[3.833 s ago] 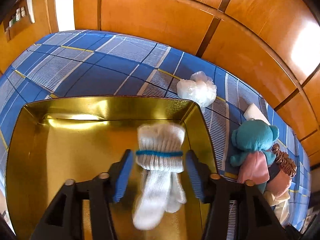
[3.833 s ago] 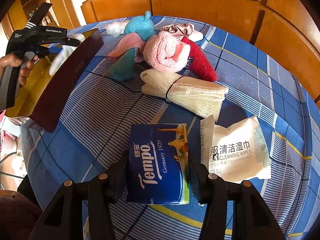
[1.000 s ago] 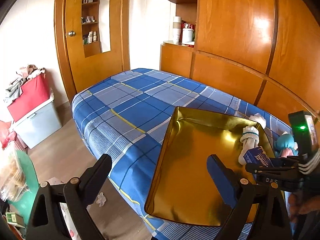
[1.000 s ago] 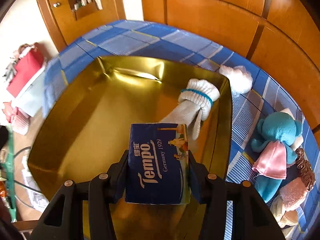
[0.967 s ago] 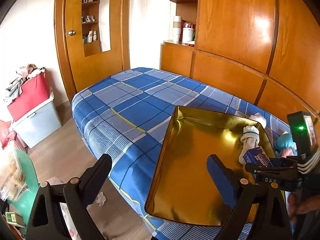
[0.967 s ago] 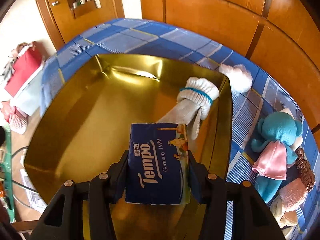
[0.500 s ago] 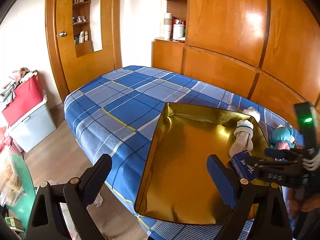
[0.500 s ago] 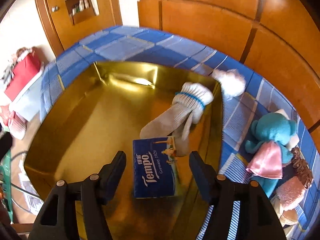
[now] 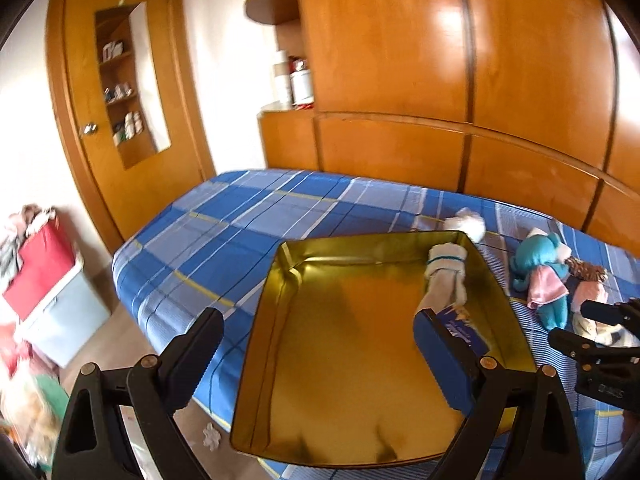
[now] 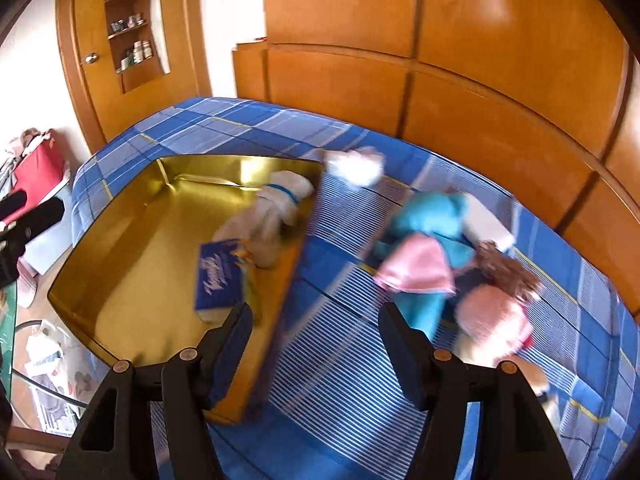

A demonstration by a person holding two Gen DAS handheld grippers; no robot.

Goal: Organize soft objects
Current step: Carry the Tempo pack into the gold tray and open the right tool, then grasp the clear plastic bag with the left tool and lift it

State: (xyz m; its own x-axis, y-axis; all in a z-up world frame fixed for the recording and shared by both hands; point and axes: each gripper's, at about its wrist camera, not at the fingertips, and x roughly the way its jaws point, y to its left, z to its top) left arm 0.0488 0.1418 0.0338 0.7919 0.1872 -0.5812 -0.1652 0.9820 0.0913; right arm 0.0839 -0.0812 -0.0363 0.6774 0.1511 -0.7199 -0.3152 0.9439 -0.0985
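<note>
In the right wrist view, the shiny gold rectangular tray [image 10: 132, 240] at left holds the dark blue tissue pack [image 10: 218, 276]. The right gripper [image 10: 316, 344] gapes empty; the teal plush toy [image 10: 430, 224] lies ahead-right, nearer it than the left gripper [image 9: 316, 354], likewise spread.

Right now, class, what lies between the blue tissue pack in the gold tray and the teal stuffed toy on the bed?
In the right wrist view, the tray's side wall and striped bedcover separate the tissue pack from the teal toy.
</note>
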